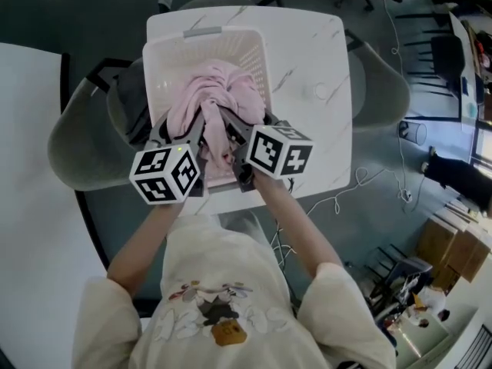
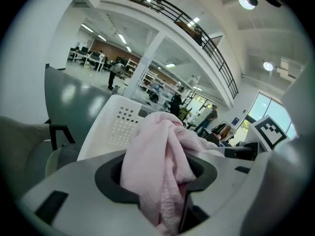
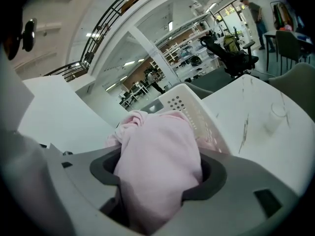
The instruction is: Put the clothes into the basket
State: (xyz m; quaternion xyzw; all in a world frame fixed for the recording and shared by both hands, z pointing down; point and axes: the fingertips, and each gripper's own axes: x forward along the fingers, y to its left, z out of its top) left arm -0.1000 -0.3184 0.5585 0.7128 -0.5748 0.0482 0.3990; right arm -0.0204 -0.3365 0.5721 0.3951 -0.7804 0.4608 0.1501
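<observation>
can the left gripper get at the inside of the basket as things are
Probably yes. The left gripper is at the near rim of the basket, whose top is open; only the pink garment bunched between its jaws lies in front.

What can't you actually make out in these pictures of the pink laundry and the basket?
- Bottom of the basket: head view, the pink garment covers it.
- What kind of garment: all views, it is bunched up.
- Whether the right gripper squeezes: right gripper view, cloth buries its fingers.
- Pale round spot on the table: head view, too faint to name.
</observation>
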